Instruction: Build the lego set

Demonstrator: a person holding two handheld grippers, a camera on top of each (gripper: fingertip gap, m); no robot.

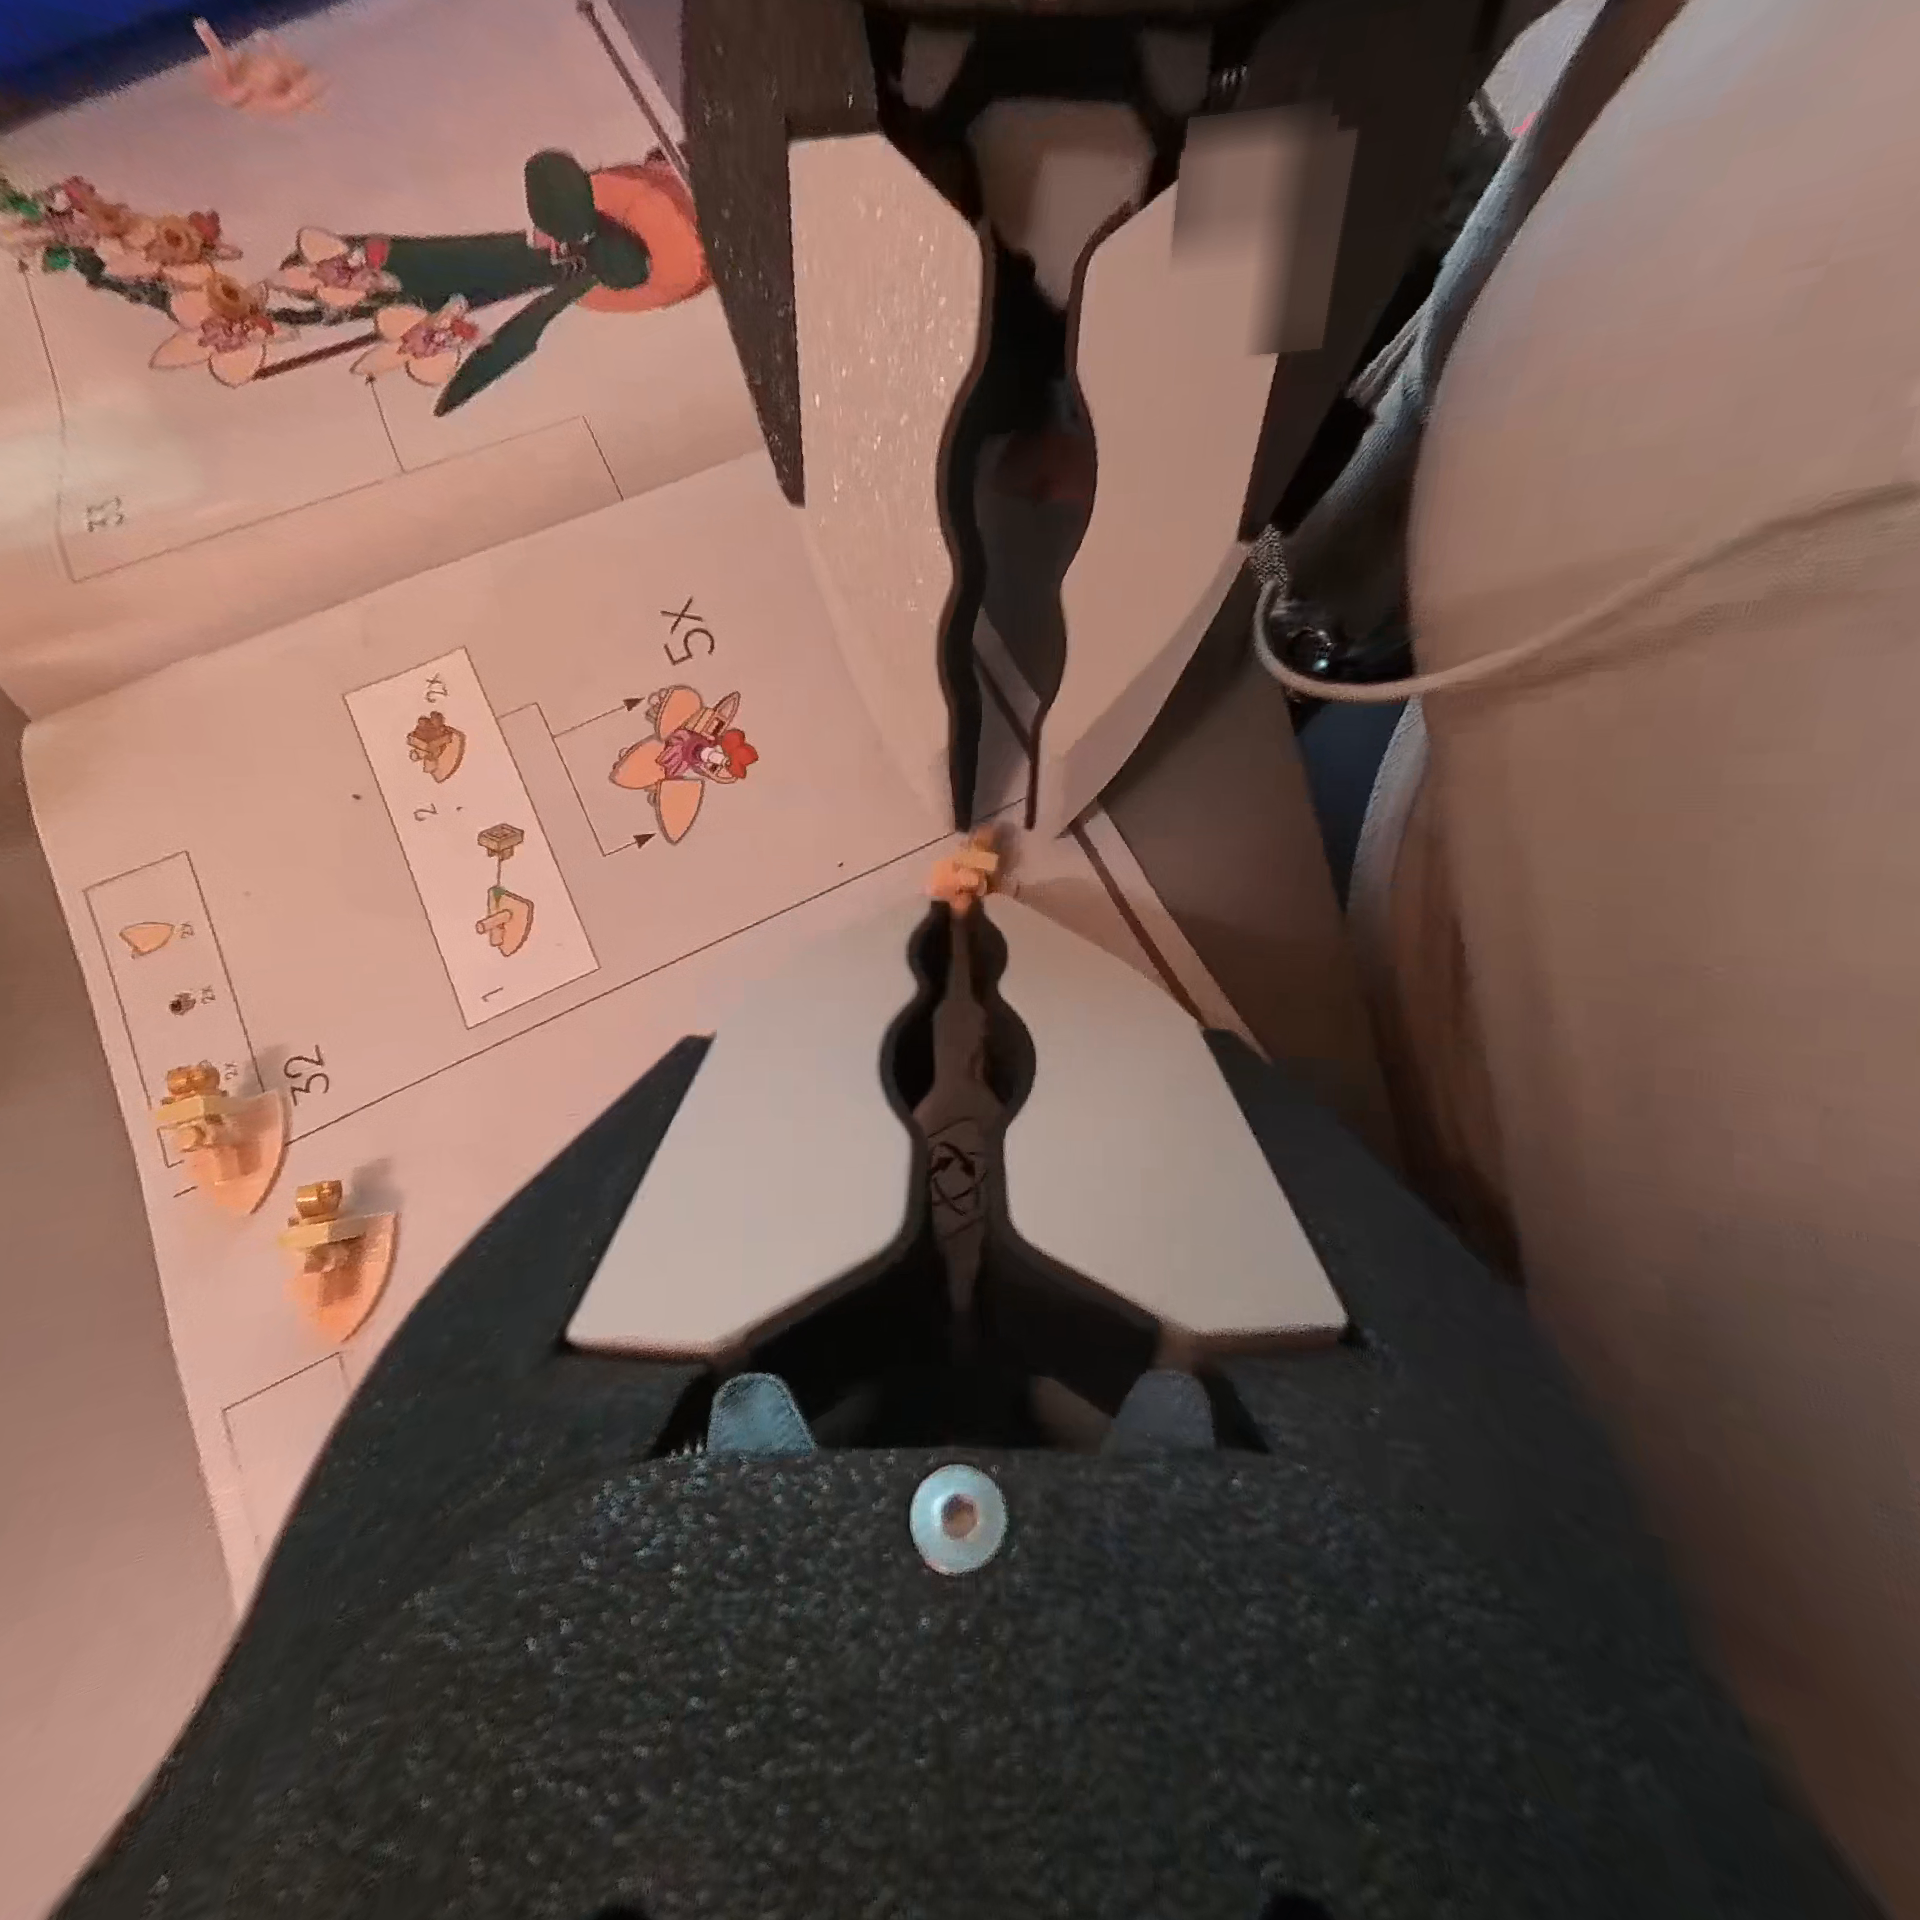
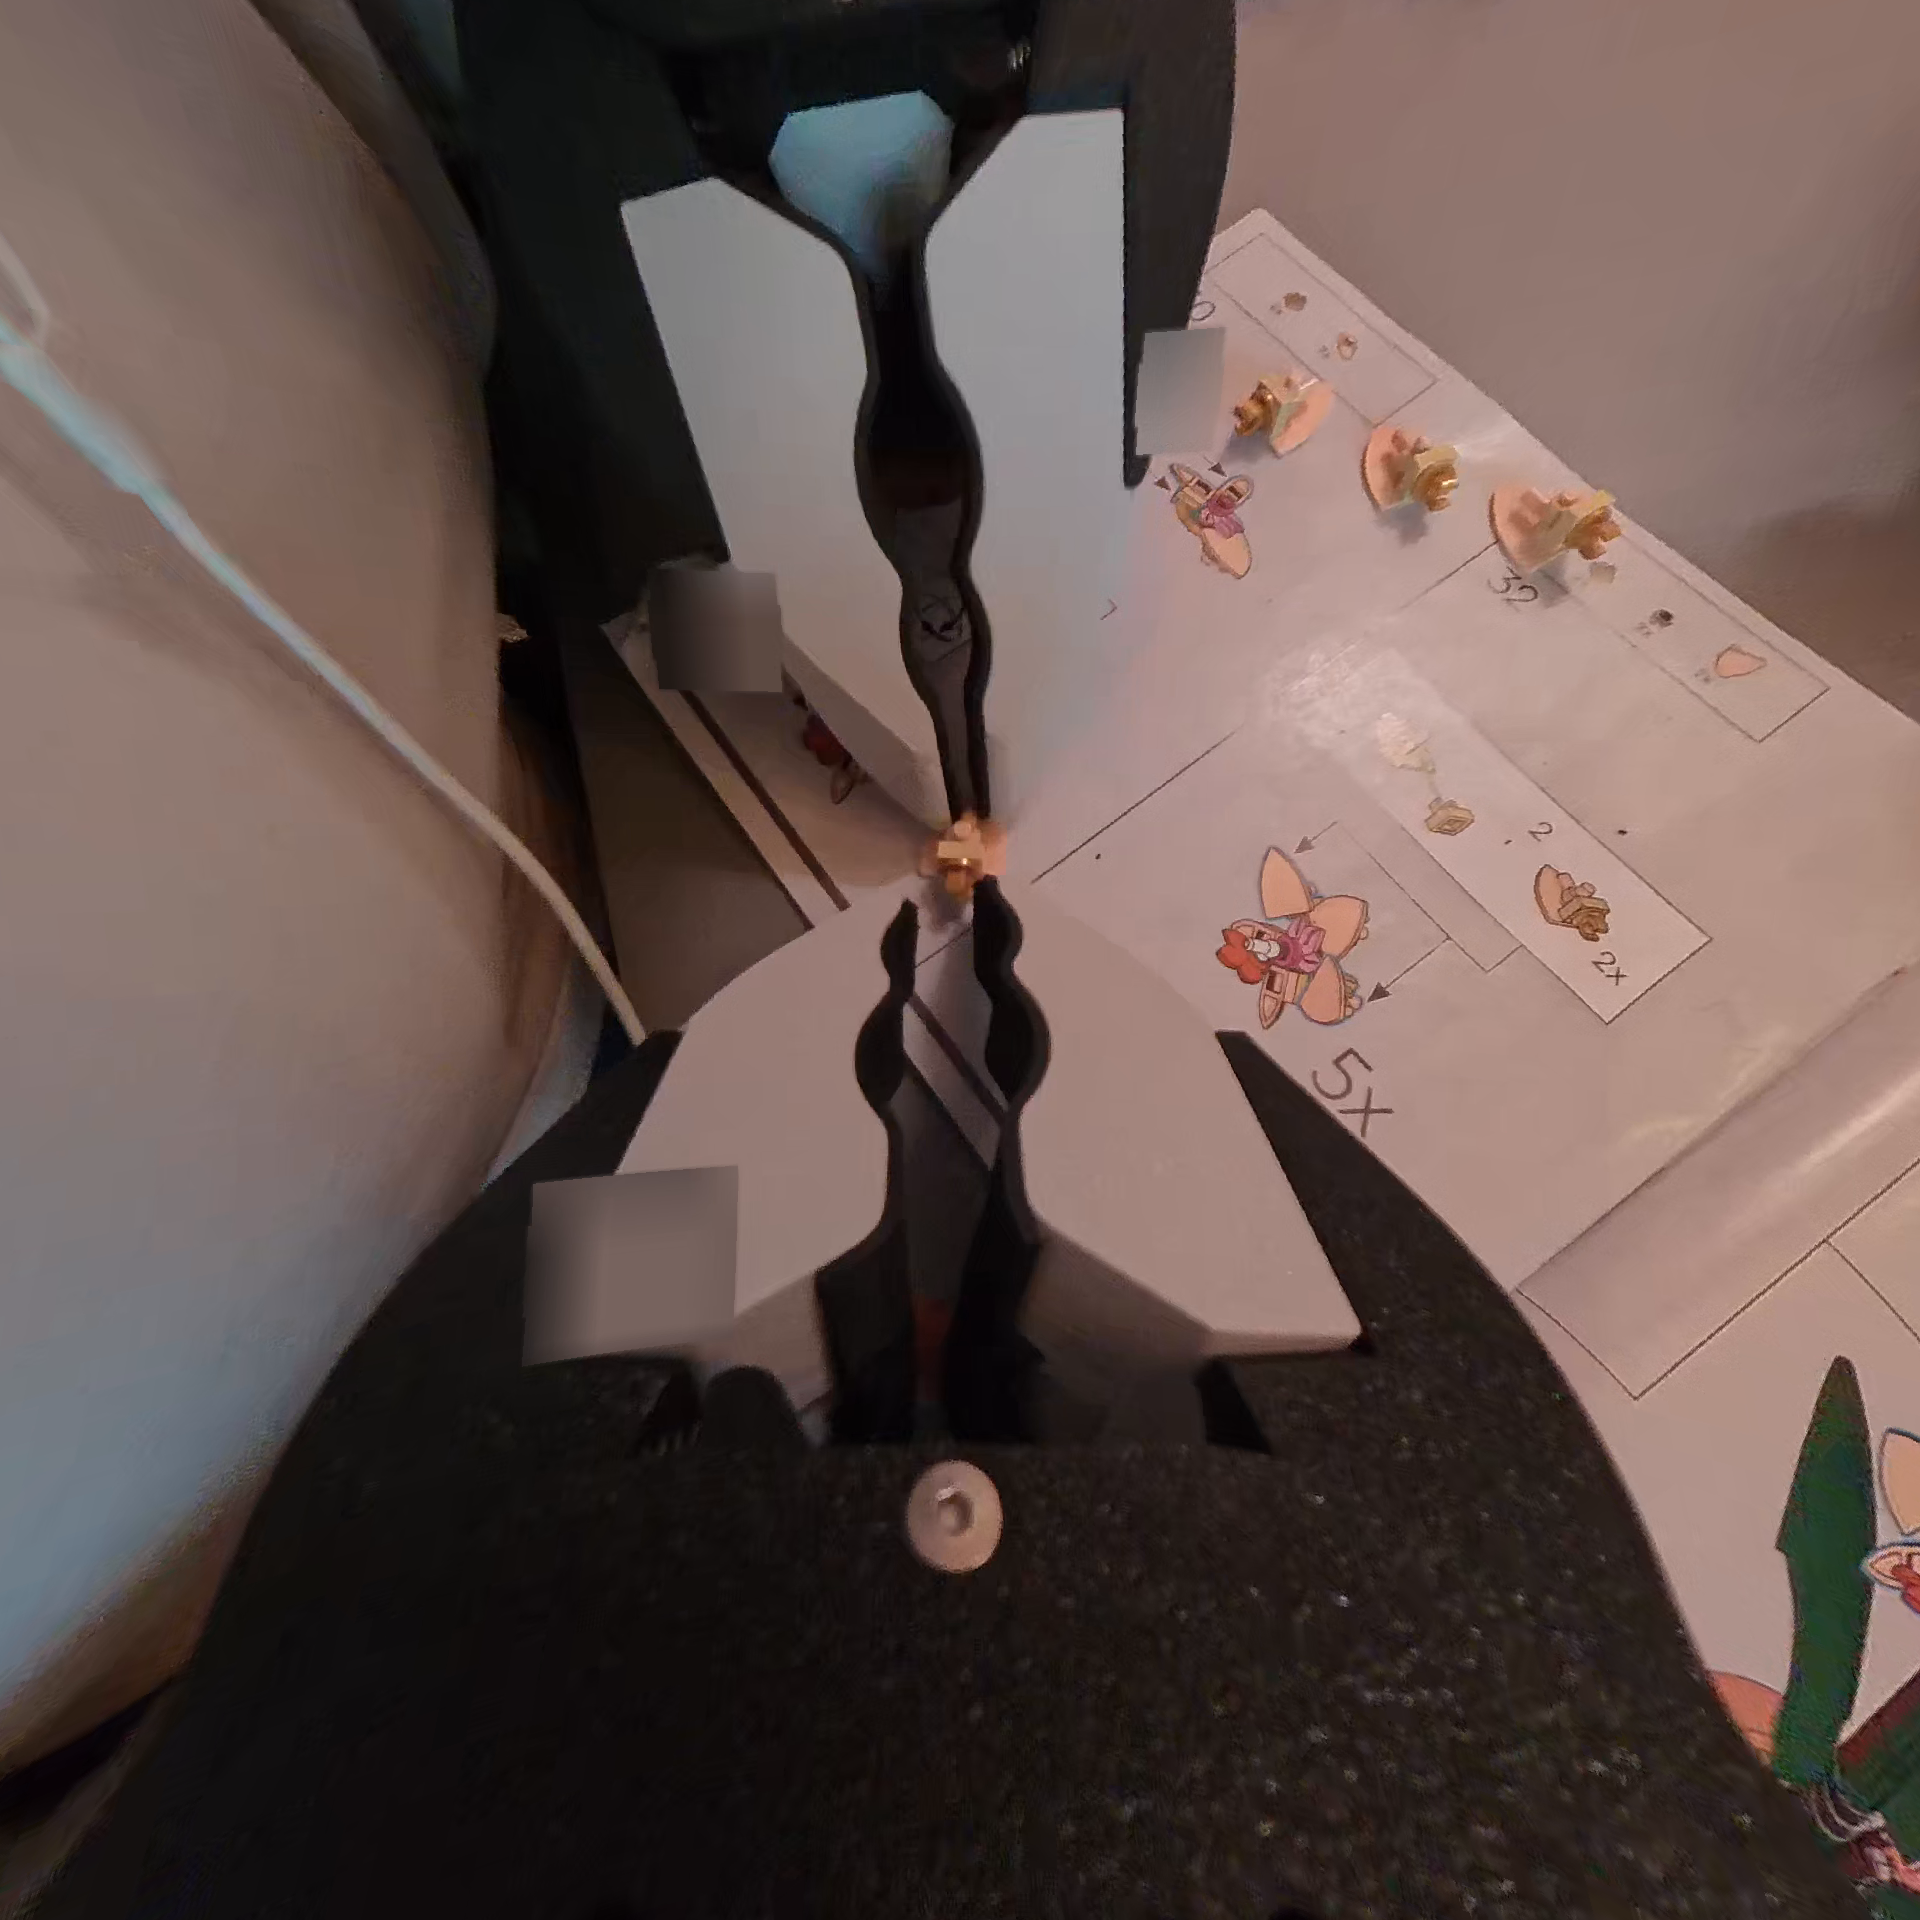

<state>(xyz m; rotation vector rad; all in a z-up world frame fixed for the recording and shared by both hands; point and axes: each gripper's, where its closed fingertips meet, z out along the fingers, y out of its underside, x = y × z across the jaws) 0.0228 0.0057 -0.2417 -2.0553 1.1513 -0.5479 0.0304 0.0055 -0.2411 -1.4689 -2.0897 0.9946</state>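
Observation:
My two grippers meet tip to tip over the open instruction booklet (image 1: 416, 852). My left gripper (image 1: 961, 914) is shut on a small gold and tan lego piece (image 1: 977, 868). In the right wrist view the left gripper (image 2: 971, 805) comes down from the top onto the same piece (image 2: 966, 847). My right gripper (image 2: 948, 914) pinches the piece's near end, its tips a little apart. The right gripper also shows at the top of the left wrist view (image 1: 1003, 821). Several finished petal pieces (image 2: 1408, 473) lie on the booklet (image 2: 1351, 748); two of them show in the left wrist view (image 1: 223, 1138).
Beige fabric bulges close beside the grippers (image 1: 1662, 987) (image 2: 208, 675), with a white cord (image 2: 312, 665) across it. A small pink piece (image 1: 255, 78) lies blurred at the booklet's far corner. The booklet lies on a beige surface (image 2: 1558, 156). My two grippers' fingertips are within a few centimetres of each other.

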